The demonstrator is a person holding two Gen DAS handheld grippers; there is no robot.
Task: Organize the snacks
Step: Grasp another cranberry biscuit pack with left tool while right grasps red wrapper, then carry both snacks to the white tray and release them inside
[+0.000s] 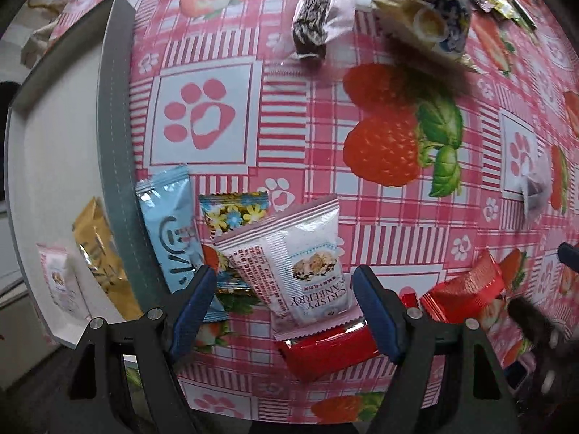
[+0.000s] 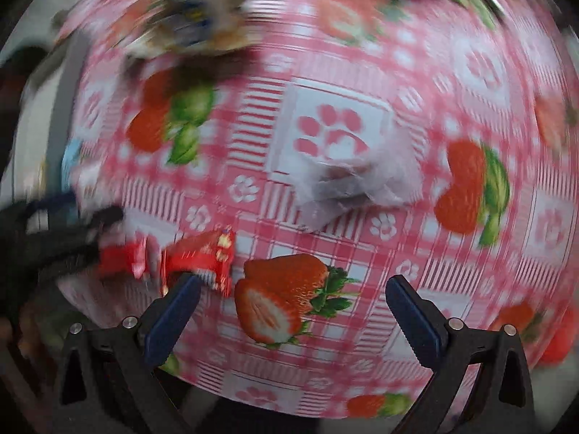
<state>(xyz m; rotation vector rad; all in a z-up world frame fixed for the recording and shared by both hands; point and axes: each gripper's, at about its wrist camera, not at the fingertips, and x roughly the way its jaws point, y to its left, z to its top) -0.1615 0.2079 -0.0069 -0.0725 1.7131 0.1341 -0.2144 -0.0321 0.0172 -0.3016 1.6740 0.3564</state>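
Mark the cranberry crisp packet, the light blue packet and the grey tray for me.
cranberry crisp packet (image 1: 289,256): left wrist view, middle of its white face.
light blue packet (image 1: 170,224): left wrist view, upper half, above the face drawing.
grey tray (image 1: 117,144): left wrist view, its near side wall.

1. Two snack packets lie in one white tray (image 1: 54,152) — one gold (image 1: 94,242), one pale pink (image 1: 59,282).
2. Two red packets (image 1: 466,289) (image 1: 325,352) lie on the tablecloth.
3. One blue packet (image 1: 170,228), one floral packet (image 1: 233,213), one white cranberry packet (image 1: 300,253).
4. One dark clear-wrapped bar (image 1: 313,18).
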